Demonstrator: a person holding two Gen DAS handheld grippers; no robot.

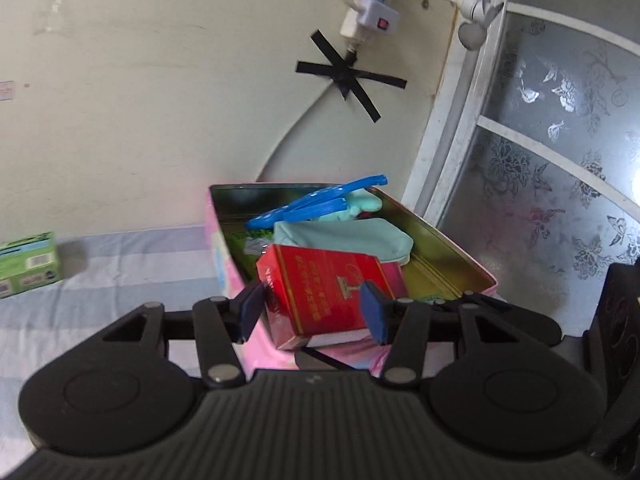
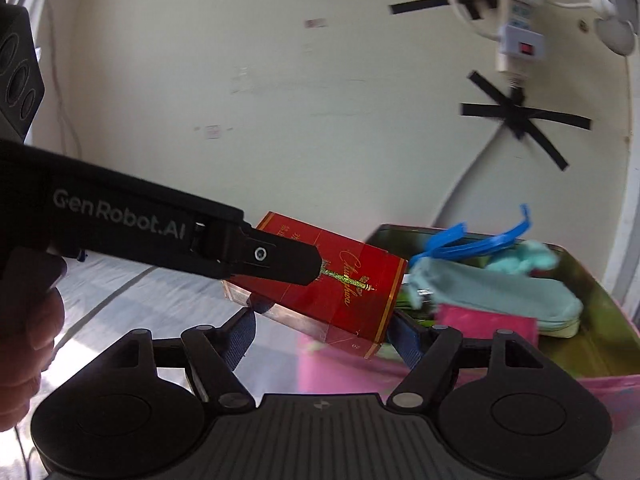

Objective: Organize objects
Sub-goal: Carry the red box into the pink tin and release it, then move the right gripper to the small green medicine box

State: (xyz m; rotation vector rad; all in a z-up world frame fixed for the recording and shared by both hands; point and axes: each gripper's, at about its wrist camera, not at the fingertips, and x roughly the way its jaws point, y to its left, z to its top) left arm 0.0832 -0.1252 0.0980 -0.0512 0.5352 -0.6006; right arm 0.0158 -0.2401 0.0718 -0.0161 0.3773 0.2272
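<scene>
My left gripper (image 1: 314,306) is shut on a red cigarette box (image 1: 328,292) and holds it over the near edge of a pink tin box (image 1: 224,240). The tin holds a teal pouch (image 1: 344,236), a blue plastic hanger (image 1: 316,202) and a pink item. In the right wrist view the left gripper's finger (image 2: 276,258) crosses the red box (image 2: 352,292), which hangs beside the tin (image 2: 592,312). My right gripper (image 2: 324,330) is open and empty, just below and behind the red box.
A green box (image 1: 28,266) stands at the left on the striped cloth (image 1: 120,264). A wall with black tape and a power strip (image 1: 372,4) is behind. A frosted glass door (image 1: 540,160) is to the right.
</scene>
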